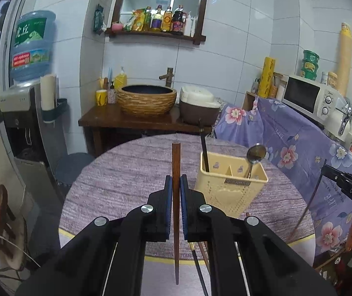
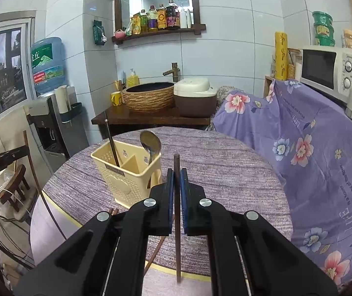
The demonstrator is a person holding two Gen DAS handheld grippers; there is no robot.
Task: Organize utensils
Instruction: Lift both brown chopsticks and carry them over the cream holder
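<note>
The left gripper [image 1: 175, 185] has its blue-padded black jaws clenched on a slender, square-section reddish-brown wooden chopstick [image 1: 175, 162], which stands upright through the jaws, its blunt end above the fingertips and its tapered end running down below them. Just right of these jaws and a little beyond stands a cream plastic utensil holder [image 1: 227, 192], boxy, perforated with small dots and split by a divider; a thin dark utensil handle [image 1: 204, 150] leans in the compartment nearer the jaws, and a shiny metal spoon [image 1: 256, 154] stands bowl-up in the farther one. Under it all lies a round table [image 1: 116, 180] covered in a mottled purple woven cloth with a yellow rim. Below and right of the jaws, more chopsticks [image 1: 204, 254] lie on the cloth, partly hidden by the gripper body. The right gripper [image 2: 177, 185] is likewise clenched on a darker, rounder brown chopstick [image 2: 176, 165] held upright, and here the holder [image 2: 124, 177] stands just left of the jaws. Only the left wrist view shows, far right of its jaws, the other gripper's black body with a thin dark stick; only the right wrist view shows, far left, the other black gripper with a curved-looking reddish stick, plus a brown piece [image 2: 155, 254] lying on the cloth below its jaws.
</note>
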